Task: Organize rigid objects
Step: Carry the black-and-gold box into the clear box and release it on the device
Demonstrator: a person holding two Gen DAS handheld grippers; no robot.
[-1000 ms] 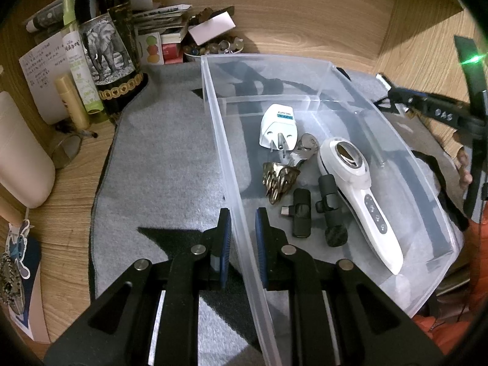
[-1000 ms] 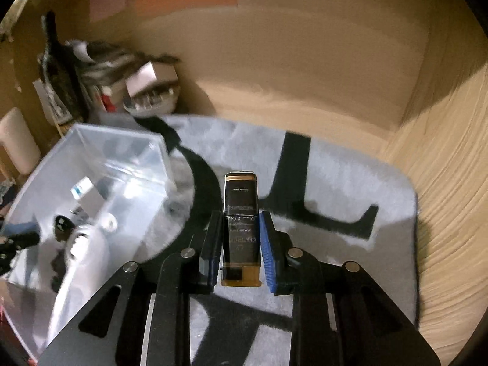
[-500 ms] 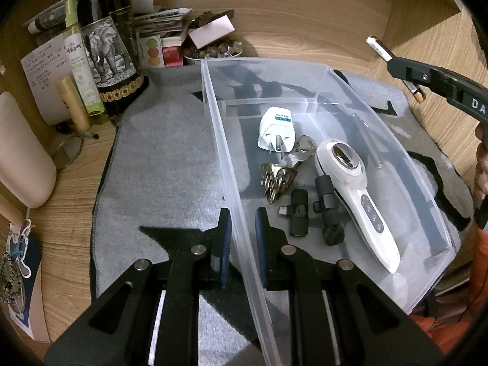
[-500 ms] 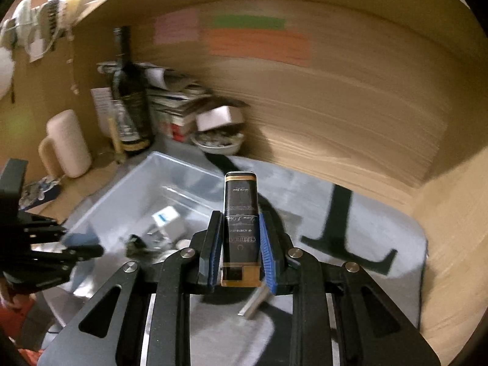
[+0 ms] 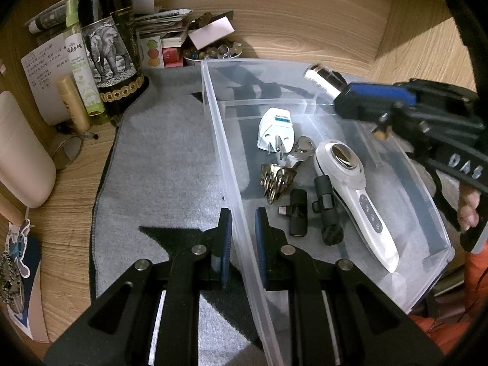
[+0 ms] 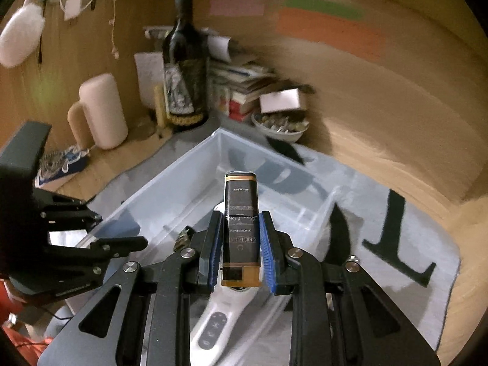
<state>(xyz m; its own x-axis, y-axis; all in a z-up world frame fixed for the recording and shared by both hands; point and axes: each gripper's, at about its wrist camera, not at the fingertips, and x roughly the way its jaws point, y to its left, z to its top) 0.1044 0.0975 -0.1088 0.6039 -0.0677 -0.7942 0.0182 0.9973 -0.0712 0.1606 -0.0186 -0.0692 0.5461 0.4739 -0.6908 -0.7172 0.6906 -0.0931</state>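
A clear plastic bin [image 5: 219, 140] sits on a grey mat. It holds a white plug adapter [image 5: 276, 128], keys, a brass claw piece [image 5: 276, 180], two small black gadgets [image 5: 299, 213] and a white handheld device [image 5: 357, 195]. My left gripper [image 5: 243, 228] is shut on the bin's left wall. My right gripper [image 6: 239, 244] is shut on a black and gold box [image 6: 241, 222] and holds it above the bin [image 6: 195, 164]. In the left wrist view the box [image 5: 323, 79] hangs over the bin's far right corner.
A dark wine bottle [image 5: 109, 42], a green spray bottle [image 5: 80, 61], stacked papers and a bowl of small items [image 5: 213, 52] crowd the back left corner. A pale container [image 5: 21, 152] stands at the left. Wooden walls close the back and right.
My right gripper has carried the black and gold box from over the mat leftward to above the bin. My left gripper has kept its hold on the bin wall.
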